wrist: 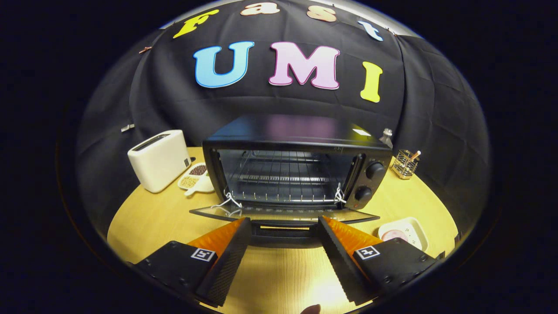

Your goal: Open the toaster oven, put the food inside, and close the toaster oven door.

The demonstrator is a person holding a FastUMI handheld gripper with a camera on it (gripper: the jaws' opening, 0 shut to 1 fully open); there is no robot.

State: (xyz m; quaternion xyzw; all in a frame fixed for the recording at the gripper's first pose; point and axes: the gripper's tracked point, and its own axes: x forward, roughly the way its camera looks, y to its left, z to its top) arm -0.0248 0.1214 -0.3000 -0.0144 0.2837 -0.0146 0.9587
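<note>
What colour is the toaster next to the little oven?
The toaster is cream-white, seen in the gripper view. The open tongs hold nothing, at the toaster oven's lowered door.

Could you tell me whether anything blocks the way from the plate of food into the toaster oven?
Nothing visible does. The door lies folded down flat, the rack inside is bare, and the plate of food sits on the table beside the open gripper.

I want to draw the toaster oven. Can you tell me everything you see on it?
The toaster oven is a shiny black metal box on the wooden table. Its glass door lies folded down flat, open, with a dark handle at the front. Inside, a wire rack sits bare. Two round knobs stack beside the opening. The open hand-held gripper hangs at the handle.
</note>
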